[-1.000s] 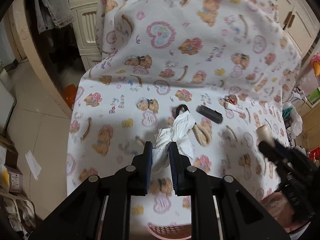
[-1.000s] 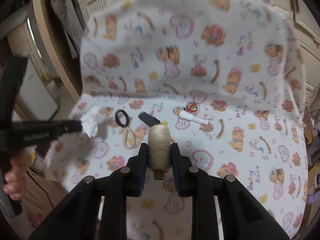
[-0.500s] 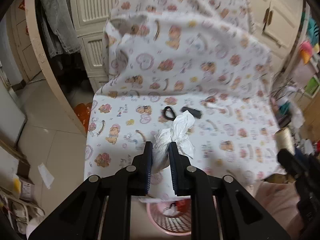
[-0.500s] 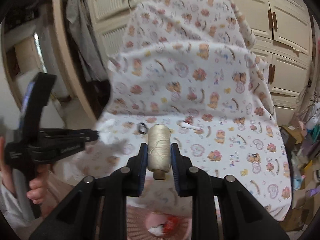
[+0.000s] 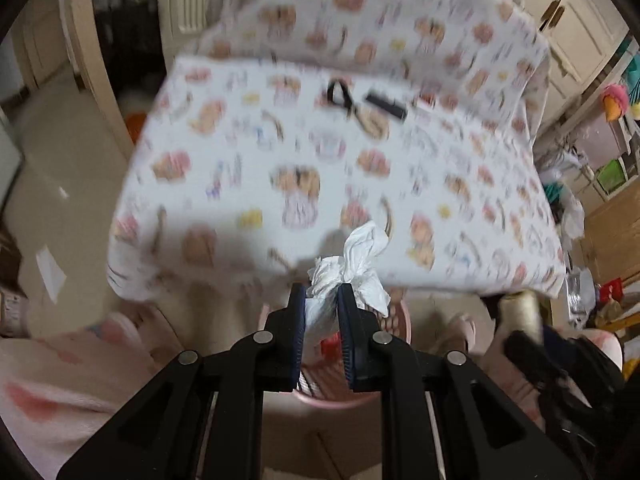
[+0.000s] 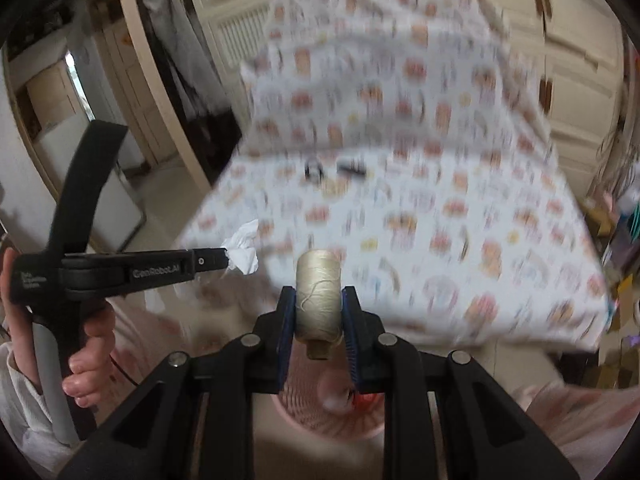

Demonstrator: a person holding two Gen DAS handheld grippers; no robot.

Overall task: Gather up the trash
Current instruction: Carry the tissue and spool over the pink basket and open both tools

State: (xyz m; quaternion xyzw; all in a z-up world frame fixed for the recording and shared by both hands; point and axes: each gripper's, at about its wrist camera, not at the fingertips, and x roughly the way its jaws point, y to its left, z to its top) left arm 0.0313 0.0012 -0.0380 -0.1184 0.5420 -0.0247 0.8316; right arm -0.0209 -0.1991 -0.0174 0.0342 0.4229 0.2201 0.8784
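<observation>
My left gripper (image 5: 321,294) is shut on a crumpled white tissue (image 5: 354,264), which hangs above a pink mesh basket (image 5: 394,322) on the floor. In the right wrist view that same left gripper (image 6: 226,260) shows from the side with the tissue (image 6: 244,250) at its tip. My right gripper (image 6: 319,300) is shut on a cream spool of thread (image 6: 319,294), upright between the pads, over the pink basket (image 6: 320,412). The spool (image 5: 520,312) also shows at the right of the left wrist view.
A bed with a bear-print sheet (image 5: 320,160) fills the view ahead; a black hair tie (image 5: 338,94) and a black clip (image 5: 386,105) lie on it. The basket holds something red (image 6: 366,400). A person's hand (image 6: 86,364) grips the left tool. Cupboards (image 6: 568,52) and clutter stand behind.
Both grippers have drawn back from the bed surface to its near edge, so the pink basket on the floor now lies under them. The tissue and spool stay gripped.
</observation>
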